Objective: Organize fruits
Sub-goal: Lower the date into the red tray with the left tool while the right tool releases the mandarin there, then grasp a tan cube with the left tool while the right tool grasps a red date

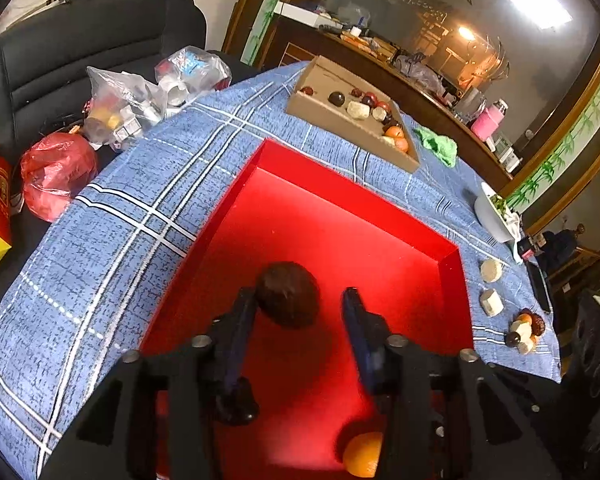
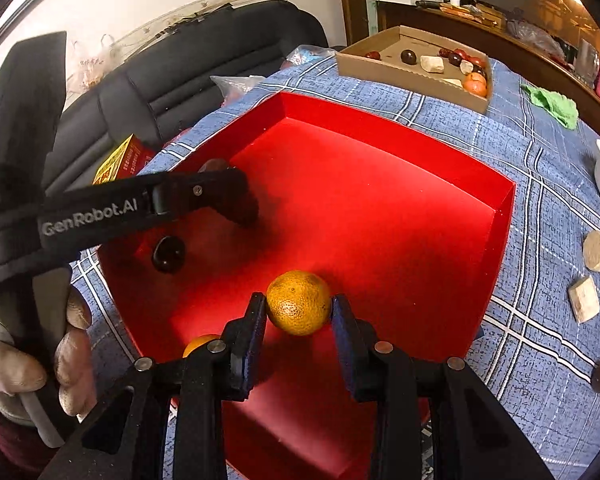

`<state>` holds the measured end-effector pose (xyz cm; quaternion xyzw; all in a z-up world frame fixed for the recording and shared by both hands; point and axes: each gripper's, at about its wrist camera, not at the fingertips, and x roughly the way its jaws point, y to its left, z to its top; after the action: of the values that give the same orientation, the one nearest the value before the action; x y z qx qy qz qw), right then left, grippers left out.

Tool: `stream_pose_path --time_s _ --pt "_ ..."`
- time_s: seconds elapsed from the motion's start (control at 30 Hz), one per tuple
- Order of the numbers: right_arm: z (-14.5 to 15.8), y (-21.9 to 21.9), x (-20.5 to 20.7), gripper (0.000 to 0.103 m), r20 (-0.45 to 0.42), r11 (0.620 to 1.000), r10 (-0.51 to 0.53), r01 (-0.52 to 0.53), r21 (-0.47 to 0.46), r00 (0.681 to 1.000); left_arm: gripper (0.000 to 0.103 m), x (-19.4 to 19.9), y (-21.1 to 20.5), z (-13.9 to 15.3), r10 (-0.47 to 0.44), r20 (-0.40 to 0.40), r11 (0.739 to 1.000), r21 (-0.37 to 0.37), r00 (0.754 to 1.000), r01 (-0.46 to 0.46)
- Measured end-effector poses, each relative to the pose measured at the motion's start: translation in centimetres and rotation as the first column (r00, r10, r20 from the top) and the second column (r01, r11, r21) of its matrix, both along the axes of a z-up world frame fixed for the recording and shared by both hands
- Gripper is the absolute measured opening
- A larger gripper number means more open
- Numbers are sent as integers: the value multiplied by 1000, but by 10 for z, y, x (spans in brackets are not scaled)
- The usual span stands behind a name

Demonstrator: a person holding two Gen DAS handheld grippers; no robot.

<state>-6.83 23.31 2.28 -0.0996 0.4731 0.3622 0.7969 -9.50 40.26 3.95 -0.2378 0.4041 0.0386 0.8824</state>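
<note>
A red tray [image 1: 340,188] [image 2: 380,124] lies on the blue checked tablecloth. My left gripper [image 1: 300,300] is open inside the tray; a dark brown round fruit [image 1: 288,294] rests by its left finger, with a gap to the right finger. An orange [image 1: 362,454] lies in the tray at the bottom edge of this view. My right gripper [image 2: 299,306] is shut on an orange [image 2: 299,302] and holds it over the tray. In the right wrist view, the left gripper [image 2: 236,200] reaches in from the left, a dark fruit [image 2: 168,254] lies under it, and another orange [image 2: 198,344] sits behind my left finger.
A cardboard box [image 1: 348,120] [image 2: 412,76] with several fruits and pale blocks stands at the far side. Pale blocks [image 1: 491,286] [image 2: 584,300] and small fruits [image 1: 524,330] lie right of the tray. A white bowl [image 1: 492,212], a green cloth [image 1: 438,146] and plastic bags [image 1: 120,100] are around.
</note>
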Motion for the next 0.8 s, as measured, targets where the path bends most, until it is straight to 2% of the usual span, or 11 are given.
stream_pose_path --time_s 0.13,0.3,0.43,0.57,0.73,0.8 --pt "7 2 -6 48 23 1000 3 -3 14 1000 63 -10 0 11 19 25 1000 -3 999 -19" --pt "18 -8 -13 50 43 999 -10 8 42 999 82 -24 -10 26 58 31 998 38 998 -59" --pt "28 -28 -22 52 64 998 -34 30 62 997 82 -36 -20 37 47 65 999 13 997 -48" --pt "35 -57 -29 58 83 994 -82 75 81 993 82 -41 -42 42 10 65 1000 -19 998 -8" --pt "36 -102 -31 59 80 982 -161 152 110 984 82 -41 -85 43 -82 57 993 -81 995 86" --pt "35 -124 -32 59 73 975 -199 190 118 977 82 -40 -103 45 -112 53 991 -66 992 115"
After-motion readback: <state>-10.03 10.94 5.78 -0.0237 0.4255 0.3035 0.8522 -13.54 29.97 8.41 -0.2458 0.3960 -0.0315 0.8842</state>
